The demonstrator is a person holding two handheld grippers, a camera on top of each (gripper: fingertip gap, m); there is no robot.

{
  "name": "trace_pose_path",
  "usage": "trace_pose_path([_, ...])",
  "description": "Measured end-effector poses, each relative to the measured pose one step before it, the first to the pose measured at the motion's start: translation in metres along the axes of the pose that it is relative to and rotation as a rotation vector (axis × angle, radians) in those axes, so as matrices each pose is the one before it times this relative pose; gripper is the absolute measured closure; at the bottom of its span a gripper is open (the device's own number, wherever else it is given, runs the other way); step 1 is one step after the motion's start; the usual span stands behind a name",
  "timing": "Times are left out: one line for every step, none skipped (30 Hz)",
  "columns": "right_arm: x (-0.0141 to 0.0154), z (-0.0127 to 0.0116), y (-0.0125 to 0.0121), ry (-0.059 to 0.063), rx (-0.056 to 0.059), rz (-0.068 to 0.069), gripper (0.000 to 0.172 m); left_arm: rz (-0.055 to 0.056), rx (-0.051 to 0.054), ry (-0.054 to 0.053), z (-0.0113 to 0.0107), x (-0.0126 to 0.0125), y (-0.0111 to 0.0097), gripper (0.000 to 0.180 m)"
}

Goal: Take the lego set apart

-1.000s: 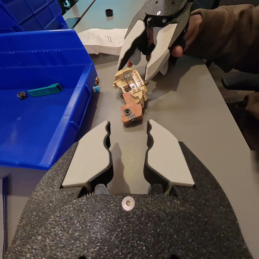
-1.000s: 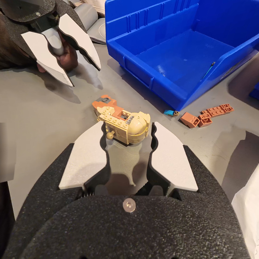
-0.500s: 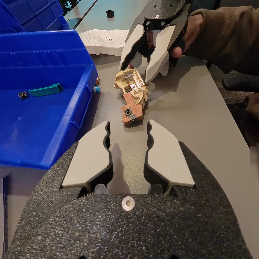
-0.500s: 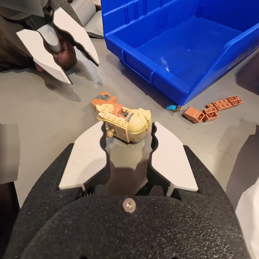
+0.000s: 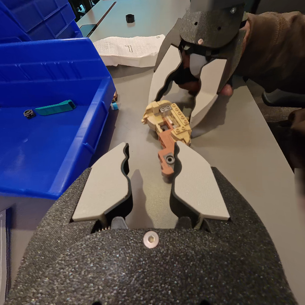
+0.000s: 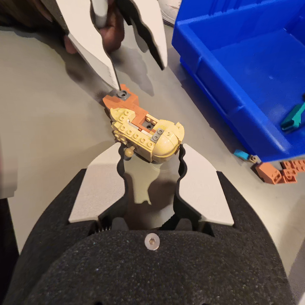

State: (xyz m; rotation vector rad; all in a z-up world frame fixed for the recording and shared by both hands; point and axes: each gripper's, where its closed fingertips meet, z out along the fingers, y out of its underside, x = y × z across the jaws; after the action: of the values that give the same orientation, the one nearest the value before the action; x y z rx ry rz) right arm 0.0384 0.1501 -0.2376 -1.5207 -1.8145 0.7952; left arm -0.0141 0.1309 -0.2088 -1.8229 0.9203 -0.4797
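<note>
I found both tongs gaping. My right tongs (image 6: pixel 151 146) straddled the tan end of the brick model (image 6: pixel 142 130) without clamping it. My left tongs (image 5: pixel 151 146) had one finger against its brown end, beside the blue bin (image 5: pixel 92 125) on the bench (image 5: pixel 222 156).

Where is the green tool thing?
The teal tool lies on the floor of the blue bin, at the left of the left wrist view, right beside a small dark grey brick.

Printed paper sheet (image 5: pixel 128 47) — markings unreadable
</note>
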Motion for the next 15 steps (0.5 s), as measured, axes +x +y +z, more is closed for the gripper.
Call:
trace_pose_path([-0.00260, 0.00330, -0.00320, -0.0024, 0.0018, -0.0091, 0.108, -0.0002, 0.0044, 0.0001, -0.00058, 0.00009, -0.00049, 0.128])
trace_pose_path([-0.00190, 0.00322, -0.00299, -0.0005, 0.0009, -0.0051, 0.108, -0.0010, 0.0011, 0.0011, -0.00078, 0.00028, 0.00003, 0.127])
trace_pose_path([-0.00125, 0.00302, -0.00258, 0.0023, -0.0001, -0.0012, 0.108, -0.0025, -0.0056, 0.0014, -0.00071, 0.00027, 0.00110, 0.126])
trace_pose_path([-0.00039, 0.00278, -0.00226, 0.0060, -0.0007, 0.0028, 0.108, -0.0041, -0.0094, 0.0001, -0.00085, -0.00002, 0.00144, 0.125])
trace_pose_path([0.00014, 0.00258, -0.00205, 0.0094, -0.0010, 0.0048, 0.109, -0.0043, -0.0096, 0.0023, -0.00086, 0.00028, 0.00146, 0.124])
trace_pose_path([0.00074, 0.00232, -0.00164, 0.0134, -0.0017, 0.0067, 0.109, -0.0042, -0.0102, 0.0068, -0.00064, 0.00097, 0.00140, 0.123])
trace_pose_path([0.00091, 0.00206, -0.00155, 0.0160, -0.0021, 0.0082, 0.109, -0.0043, -0.0121, 0.0057, -0.00051, 0.00097, 0.00105, 0.121])
trace_pose_path([0.00072, 0.00202, -0.00142, 0.0166, -0.0023, 0.0083, 0.109, -0.0041, -0.0102, 0.0042, -0.00044, 0.00095, 0.00048, 0.120])
trace_pose_path([0.00018, 0.00186, -0.00148, 0.0153, -0.0023, 0.0072, 0.109, -0.0026, -0.0067, 0.0062, -0.00015, 0.00145, -0.00013, 0.119])
trace_pose_path([-0.00065, 0.00193, -0.00154, 0.0120, -0.0017, 0.0051, 0.109, -0.0014, -0.0061, 0.0064, 0.00020, 0.00172, -0.00016, 0.118])
trace_pose_path([-0.00160, 0.00170, -0.00184, 0.0054, 0.0005, 0.0019, 0.109, 0.0001, -0.0094, 0.0033, 0.00074, 0.00146, 0.00073, 0.117])
trace_pose_path([-0.00279, 0.00150, -0.00204, -0.0038, 0.0032, -0.0011, 0.109, 0.0041, -0.0149, -0.0006, 0.00145, 0.00076, 0.00194, 0.117])
trace_pose_path([-0.00359, 0.00121, -0.00221, -0.0120, 0.0052, -0.0047, 0.109, 0.0091, -0.0211, -0.0043, 0.00201, 0.00049, 0.00346, 0.117])
trace_pose_path([-0.00316, 0.00125, -0.00159, -0.0129, 0.0026, -0.0071, 0.109, 0.0106, -0.0257, -0.0066, 0.00240, 0.00008, 0.00434, 0.117])
trace_pose_path([-0.00130, 0.00094, -0.00042, -0.0062, -0.0027, -0.0073, 0.110, 0.0084, -0.0173, -0.0011, 0.00192, 0.00099, 0.00243, 0.115])
